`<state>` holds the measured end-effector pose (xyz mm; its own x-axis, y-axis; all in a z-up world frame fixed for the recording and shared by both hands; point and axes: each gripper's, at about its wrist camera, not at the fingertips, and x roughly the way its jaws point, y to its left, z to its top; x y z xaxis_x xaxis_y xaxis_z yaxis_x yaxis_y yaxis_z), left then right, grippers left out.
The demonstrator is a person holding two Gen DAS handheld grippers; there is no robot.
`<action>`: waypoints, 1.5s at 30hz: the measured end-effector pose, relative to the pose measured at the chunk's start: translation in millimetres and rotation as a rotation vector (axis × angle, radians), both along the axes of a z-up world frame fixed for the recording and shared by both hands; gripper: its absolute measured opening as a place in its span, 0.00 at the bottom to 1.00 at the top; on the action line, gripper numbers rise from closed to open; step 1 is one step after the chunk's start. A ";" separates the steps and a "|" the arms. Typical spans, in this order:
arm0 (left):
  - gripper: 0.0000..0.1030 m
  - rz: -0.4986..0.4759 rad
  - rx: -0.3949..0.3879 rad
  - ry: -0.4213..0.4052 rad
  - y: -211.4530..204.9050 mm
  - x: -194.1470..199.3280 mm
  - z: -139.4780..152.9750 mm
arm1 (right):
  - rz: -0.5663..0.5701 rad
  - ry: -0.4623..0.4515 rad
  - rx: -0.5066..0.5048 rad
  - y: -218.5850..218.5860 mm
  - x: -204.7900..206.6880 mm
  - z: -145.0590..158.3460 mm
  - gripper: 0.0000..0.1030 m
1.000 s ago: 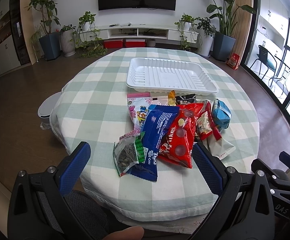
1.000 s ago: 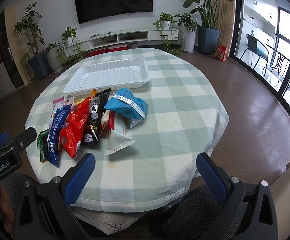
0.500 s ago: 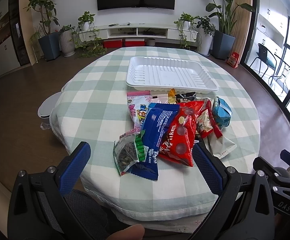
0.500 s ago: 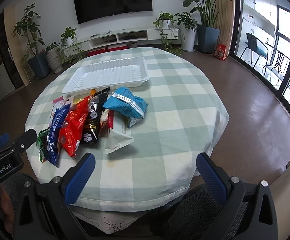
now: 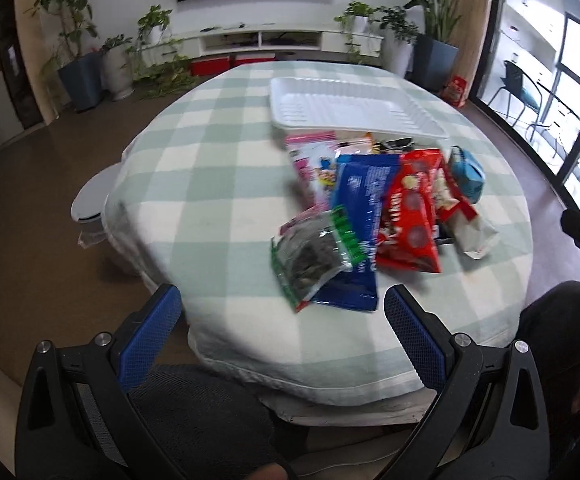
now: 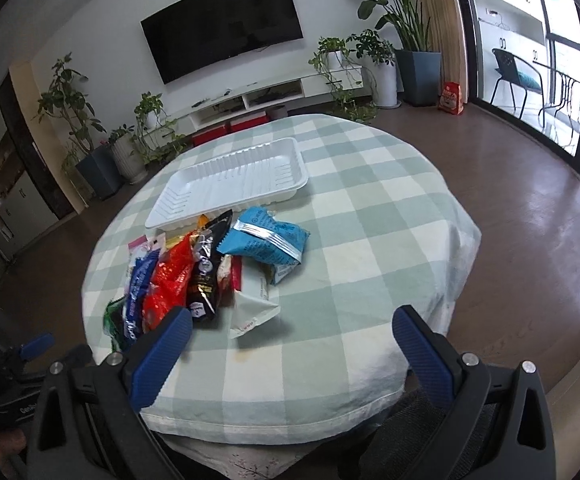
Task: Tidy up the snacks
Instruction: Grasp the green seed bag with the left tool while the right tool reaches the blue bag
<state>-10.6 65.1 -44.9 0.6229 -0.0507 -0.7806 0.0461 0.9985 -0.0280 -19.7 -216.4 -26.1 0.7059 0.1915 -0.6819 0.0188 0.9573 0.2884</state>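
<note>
A pile of snack bags lies on the round checked table point(image 5: 217, 184): a green-edged seed bag point(image 5: 310, 254), a dark blue bag point(image 5: 360, 216), a red bag point(image 5: 408, 216), a pink bag point(image 5: 314, 160), a light blue bag point(image 6: 263, 236), a black bag point(image 6: 205, 268) and a white bag point(image 6: 251, 312). An empty white tray point(image 5: 350, 108) sits behind the pile; it also shows in the right wrist view point(image 6: 229, 182). My left gripper point(image 5: 281, 320) is open and empty near the table's front edge, just short of the seed bag. My right gripper point(image 6: 290, 340) is open and empty over the table's front edge, right of the pile.
A white round stool point(image 5: 89, 200) stands left of the table. Potted plants point(image 6: 414, 40) and a low TV cabinet point(image 6: 249, 100) line the far wall. A dark chair seat point(image 5: 193, 420) is below the left gripper. Glass doors point(image 6: 570, 60) are on the right.
Both grippers have moved. The left view has swung left and closer, so the pile sits further right. The right gripper has come forward towards the table.
</note>
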 end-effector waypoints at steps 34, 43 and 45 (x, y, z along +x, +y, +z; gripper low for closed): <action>0.29 -0.116 -0.089 0.136 6.5 76.7 -37.9 | 0.125 0.096 0.074 3.9 34.3 -26.4 0.86; 0.15 -0.076 -0.134 0.091 16.2 80.2 -40.6 | 0.135 0.096 0.059 9.7 31.6 -25.1 0.86; 0.13 -0.070 -0.149 0.088 20.1 80.7 -40.9 | 0.138 0.097 0.053 10.5 31.3 -25.7 0.86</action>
